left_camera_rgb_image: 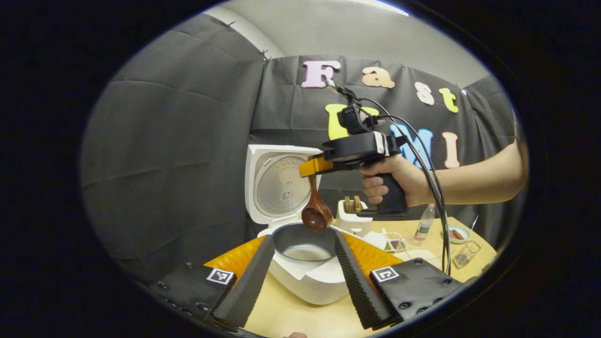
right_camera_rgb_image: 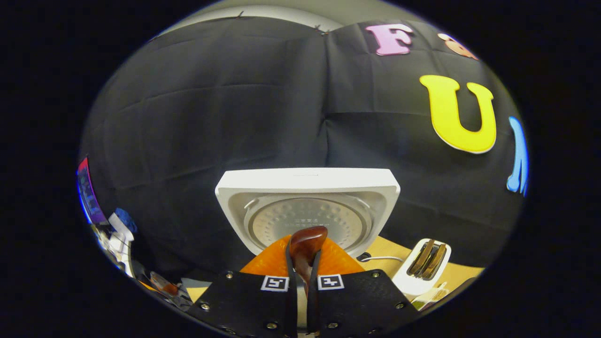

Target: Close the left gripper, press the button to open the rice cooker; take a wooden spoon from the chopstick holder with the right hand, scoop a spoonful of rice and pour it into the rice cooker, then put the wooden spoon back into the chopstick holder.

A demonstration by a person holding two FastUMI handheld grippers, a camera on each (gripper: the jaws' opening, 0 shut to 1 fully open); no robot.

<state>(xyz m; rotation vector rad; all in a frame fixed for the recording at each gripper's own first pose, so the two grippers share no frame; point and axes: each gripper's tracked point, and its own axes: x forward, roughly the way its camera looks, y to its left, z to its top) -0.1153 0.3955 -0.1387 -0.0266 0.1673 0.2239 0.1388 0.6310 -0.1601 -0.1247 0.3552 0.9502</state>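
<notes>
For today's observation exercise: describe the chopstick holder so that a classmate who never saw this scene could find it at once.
Start at the white rice cooker with its lid raised. Just to its right on the wooden table stands the chopstick holder, a small white box. Unlike the dishes and bottle nearby, wooden handles poke from its top.

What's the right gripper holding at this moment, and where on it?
The right gripper clamps the wooden spoon by its handle end, bowl hanging down over the rice cooker.

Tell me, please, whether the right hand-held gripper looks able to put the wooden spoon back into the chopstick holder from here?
Probably yes. The right hand-held gripper holds the wooden spoon above the open rice cooker, and the chopstick holder stands just beside it with nothing visible between them.
</notes>
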